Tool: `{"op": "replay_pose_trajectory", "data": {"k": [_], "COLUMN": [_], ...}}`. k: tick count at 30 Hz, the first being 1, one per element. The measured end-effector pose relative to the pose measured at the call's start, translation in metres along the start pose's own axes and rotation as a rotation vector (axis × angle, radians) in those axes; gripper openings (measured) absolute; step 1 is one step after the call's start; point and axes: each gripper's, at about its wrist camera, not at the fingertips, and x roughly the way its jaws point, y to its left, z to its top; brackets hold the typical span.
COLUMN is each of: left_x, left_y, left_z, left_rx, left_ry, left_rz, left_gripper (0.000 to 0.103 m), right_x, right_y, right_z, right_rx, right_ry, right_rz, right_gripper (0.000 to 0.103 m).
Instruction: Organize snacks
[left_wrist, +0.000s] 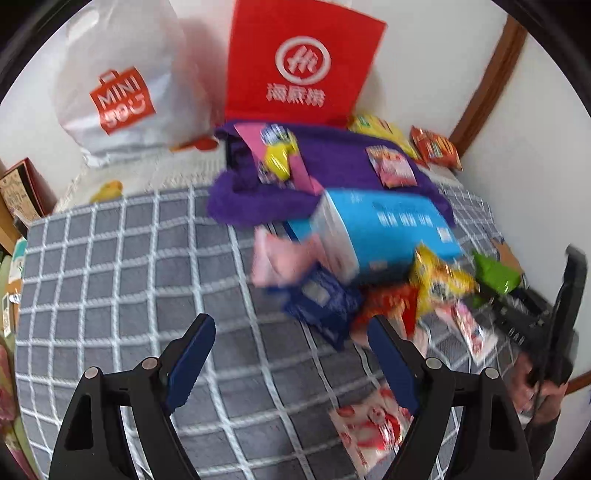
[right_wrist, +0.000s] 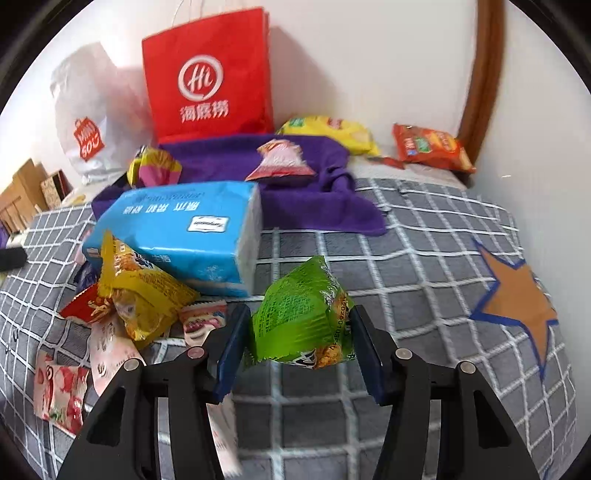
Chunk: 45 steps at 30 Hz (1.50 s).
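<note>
Right wrist: green snack packet (right_wrist: 301, 317) between jaws.

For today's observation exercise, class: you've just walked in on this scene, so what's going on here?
A person is sorting snacks scattered on a grey checked cover, holding a gripper in each hand. The right gripper has a green snack packet between its jaws, which appear to press its sides. The left gripper hangs open and empty above the cover, beside a pile of packets around a blue tissue pack. A red paper bag and a white plastic bag stand against the wall.
</note>
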Motion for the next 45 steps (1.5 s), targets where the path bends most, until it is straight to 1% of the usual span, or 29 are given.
{"op": "replay_pose_trajectory", "data": {"k": [2, 4, 6, 8, 13, 14, 16, 18, 19, 20, 23, 24, 25, 26, 27, 28, 29, 31, 33, 34, 38, 41, 43, 45], "left_x": [0.004, 0.010, 0.012, 0.011, 0.015, 0.017, 0.018, 0.022, 0.024, 0.026, 0.032, 0.034, 0.036, 0.036, 0.035, 0.034, 0.032, 0.028, 0.025, 0.024, 0.023, 0.031, 0.039, 0.041], "left_y": [-0.007, -0.010, -0.014, -0.018, -0.030, -0.032, -0.038, -0.046, -0.050, -0.054, -0.069, -0.076, -0.082, -0.087, -0.089, -0.089, -0.086, -0.077, -0.065, -0.061, -0.035, -0.019, -0.009, -0.008], "left_z": [-0.012, -0.026, -0.041, -0.052, -0.070, -0.071, -0.072, -0.071, -0.070, -0.070, -0.073, -0.076, -0.079, -0.081, -0.083, -0.083, -0.082, -0.079, -0.072, -0.068, -0.050, -0.044, -0.046, -0.048], "left_rx": [0.009, -0.009, -0.035, -0.052, -0.090, -0.099, -0.100, -0.091, -0.088, -0.083, -0.033, 0.002, 0.040, 0.074, 0.095, 0.109, 0.113, 0.111, 0.093, 0.086, 0.060, 0.023, 0.003, 0.006], "left_ry": [0.030, 0.071, 0.103, 0.114, 0.134, 0.135, 0.120, 0.118, 0.117, 0.115, 0.083, 0.072, 0.051, 0.027, 0.014, 0.012, 0.016, 0.014, 0.007, -0.002, -0.052, -0.059, -0.055, -0.091], "left_rz": [-0.007, -0.017, -0.059, -0.077, -0.081, -0.080, -0.052, -0.054, -0.054, -0.043, 0.027, 0.069, 0.118, 0.167, 0.185, 0.176, 0.163, 0.143, 0.116, 0.120, 0.188, 0.211, 0.210, 0.218], "left_gripper": [0.084, 0.082, 0.082, 0.082, 0.083, 0.084, 0.084, 0.092, 0.095, 0.095, 0.095, 0.094, 0.089, 0.077, 0.077, 0.074, 0.068, 0.062, 0.061, 0.060, 0.060, 0.060, 0.061, 0.061], "right_x": [-0.008, -0.015, -0.022, -0.027, -0.032, -0.031, -0.030, -0.031, -0.032, -0.033, -0.036, -0.036, -0.037, -0.036, -0.036, -0.035, -0.034, -0.033, -0.032, -0.031, -0.029, -0.022, -0.016, -0.014], "right_y": [-0.009, -0.016, -0.021, -0.024, -0.023, -0.022, -0.021, -0.020, -0.019, -0.019, -0.019, -0.020, -0.020, -0.021, -0.022, -0.022, -0.023, -0.023, -0.024, -0.024, -0.026, -0.026, -0.026, -0.028], "right_z": [-0.006, -0.011, -0.016, -0.021, -0.032, -0.034, -0.039, -0.043, -0.044, -0.045, -0.048, -0.048, -0.049, -0.049, -0.049, -0.050, -0.050, -0.050, -0.050, -0.048, -0.043, -0.041, -0.040, -0.039], "right_rx": [0.017, 0.024, 0.022, 0.021, 0.005, 0.000, -0.009, -0.007, -0.005, -0.008, -0.009, -0.008, -0.006, -0.003, 0.000, 0.000, -0.002, -0.006, -0.010, -0.008, 0.004, 0.000, 0.005, 0.013], "right_ry": [-0.012, -0.018, -0.027, -0.034, -0.042, -0.043, -0.042, -0.046, -0.049, -0.051, -0.064, -0.065, -0.066, -0.067, -0.066, -0.063, -0.062, -0.063, -0.066, -0.069, -0.080, -0.081, -0.050, -0.049], "right_rz": [-0.014, -0.017, -0.021, -0.011, 0.037, 0.038, 0.049, 0.068, 0.077, 0.084, 0.091, 0.097, 0.102, 0.104, 0.106, 0.109, 0.108, 0.099, 0.090, 0.089, 0.086, 0.075, 0.079, 0.090], "right_gripper": [0.055, 0.055, 0.055, 0.055, 0.055, 0.055, 0.055, 0.055, 0.055, 0.055, 0.055, 0.055, 0.055, 0.055, 0.055, 0.055, 0.055, 0.055, 0.055, 0.055, 0.055, 0.055, 0.055, 0.055]}}
